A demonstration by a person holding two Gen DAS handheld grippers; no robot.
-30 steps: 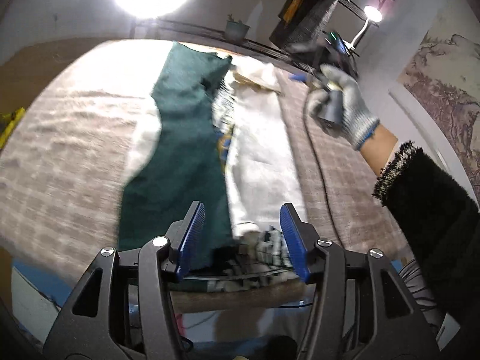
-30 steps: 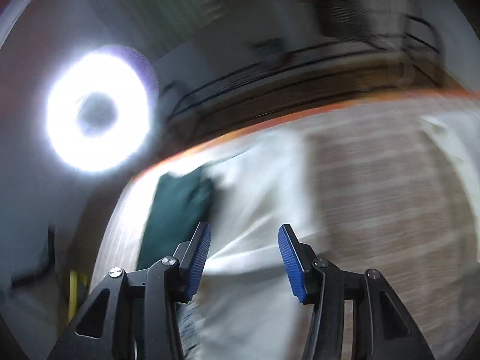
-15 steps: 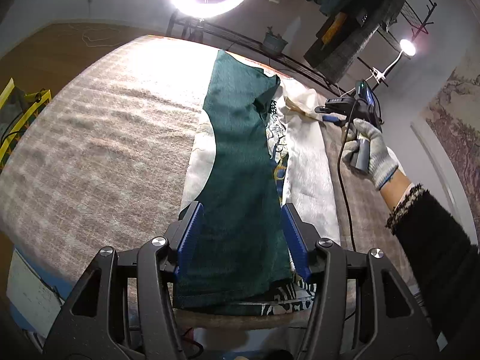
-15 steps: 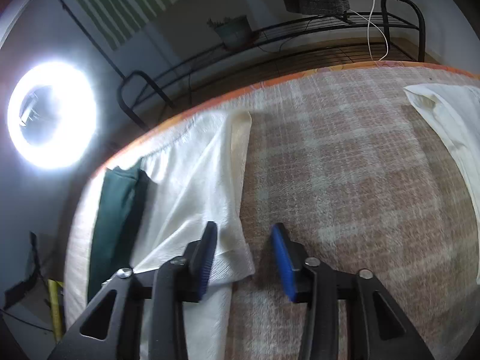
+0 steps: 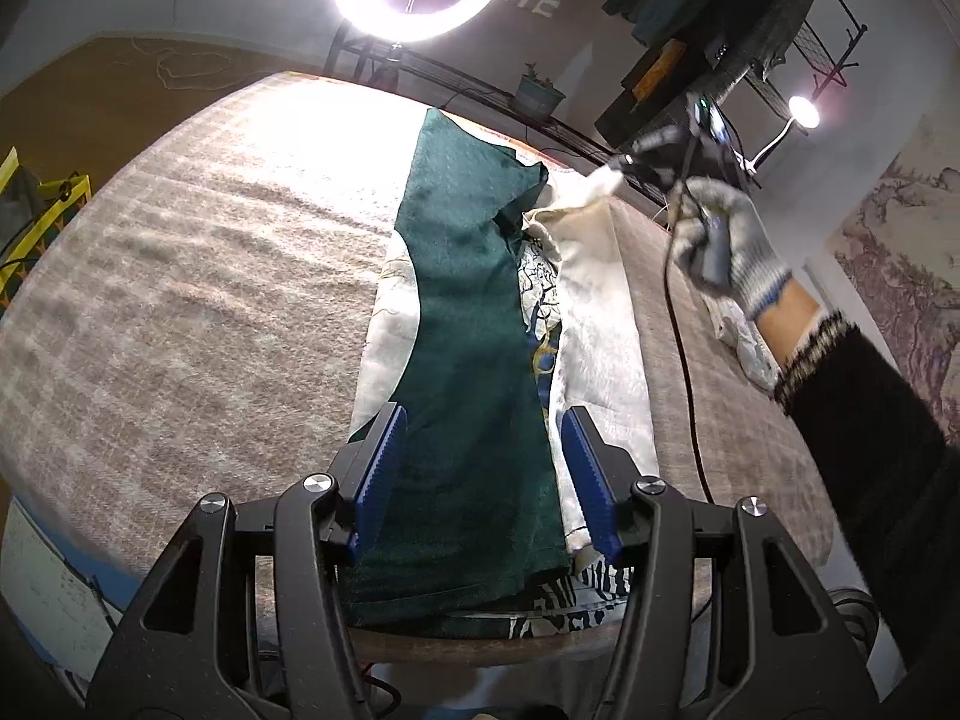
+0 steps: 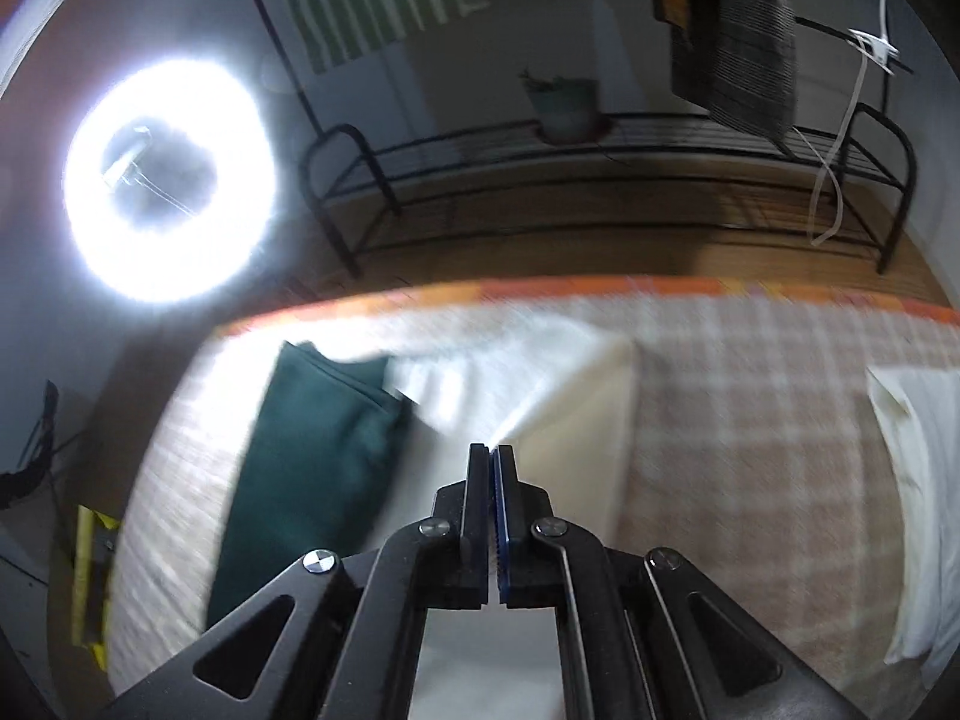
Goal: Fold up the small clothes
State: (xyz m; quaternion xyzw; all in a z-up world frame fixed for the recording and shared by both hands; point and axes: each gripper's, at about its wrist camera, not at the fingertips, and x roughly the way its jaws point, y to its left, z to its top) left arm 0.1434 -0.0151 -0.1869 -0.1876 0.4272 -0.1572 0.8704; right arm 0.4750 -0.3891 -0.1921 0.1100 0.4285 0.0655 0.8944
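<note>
Now pinching cream cloth (image 6: 558,396) corner with right gripper (image 6: 492,450), jaws previously spread; left gripper (image 5: 483,474) hovering agape over green garment (image 5: 474,360) (unfolded; folding barely starting).

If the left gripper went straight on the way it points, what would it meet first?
Most likely the dark green garment, which fills the gap ahead of the open left gripper. Depth is unclear, so how soon it would touch cannot be told.

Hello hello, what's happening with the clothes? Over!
Left tongs open over green garment. Right tongs shut on cream cloth corner. Nothing blocking.
</note>
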